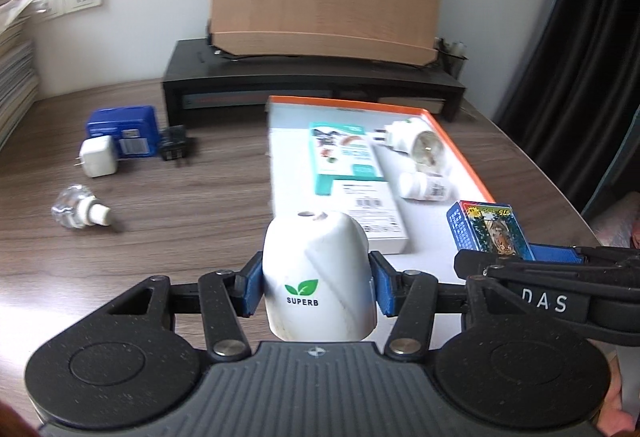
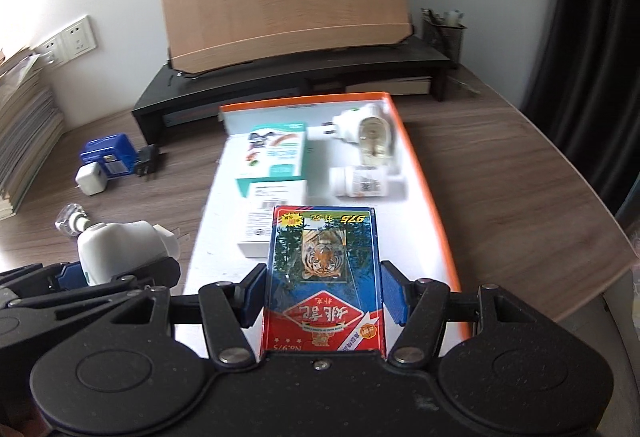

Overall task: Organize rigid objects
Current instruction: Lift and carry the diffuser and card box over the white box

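Observation:
My left gripper point(image 1: 316, 291) is shut on a white domed device marked SUPERB point(image 1: 318, 277), held above the desk near the tray's near left corner; it also shows in the right wrist view point(image 2: 120, 249). My right gripper point(image 2: 322, 295) is shut on a blue and red card box with a tiger picture point(image 2: 324, 273), held over the near end of the orange-rimmed white tray point(image 2: 424, 173); the box also shows in the left wrist view point(image 1: 490, 227). In the tray lie a teal box point(image 1: 346, 157), a white box point(image 1: 374, 215), a white pill bottle point(image 1: 426, 187) and a white plug-in device point(image 1: 420, 145).
On the wooden desk to the left lie a blue box point(image 1: 120, 131), a white charger point(image 1: 98, 156), a black adapter point(image 1: 174, 143) and a clear bottle with white neck point(image 1: 80, 213). A black monitor stand point(image 1: 312, 81) with a wooden board stands behind. Papers are stacked at far left.

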The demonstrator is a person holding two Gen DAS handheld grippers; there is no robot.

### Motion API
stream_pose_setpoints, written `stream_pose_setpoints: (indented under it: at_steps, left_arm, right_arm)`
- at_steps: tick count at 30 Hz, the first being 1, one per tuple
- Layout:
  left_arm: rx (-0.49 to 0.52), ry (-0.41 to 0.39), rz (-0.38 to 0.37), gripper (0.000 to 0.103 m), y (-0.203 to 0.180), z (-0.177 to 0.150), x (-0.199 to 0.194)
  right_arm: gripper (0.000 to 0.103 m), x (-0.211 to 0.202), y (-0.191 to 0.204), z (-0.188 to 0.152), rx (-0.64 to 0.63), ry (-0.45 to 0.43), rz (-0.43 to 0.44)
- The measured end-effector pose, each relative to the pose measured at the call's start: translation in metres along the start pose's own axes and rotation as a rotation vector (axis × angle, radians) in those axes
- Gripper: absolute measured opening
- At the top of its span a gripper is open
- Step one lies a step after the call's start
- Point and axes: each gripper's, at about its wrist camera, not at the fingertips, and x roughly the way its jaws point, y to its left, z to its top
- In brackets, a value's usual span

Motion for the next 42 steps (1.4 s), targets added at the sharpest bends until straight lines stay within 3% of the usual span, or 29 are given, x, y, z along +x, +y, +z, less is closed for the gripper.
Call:
stream_pose_setpoints:
  at_steps: [19,42]
  left_arm:
    - [0.03,0.0,-0.04,0.054,-0.034,0.006,0.004]
    - [-0.009,-0.019,0.016,0.054,-0.03,0.015,0.0]
  right_arm:
    - [0.071,-0.014,-0.037,0.003,0.015,-0.023,-0.024]
    - [0.071,-0.011,-0.031,0.018,-0.027,-0.036,0.027]
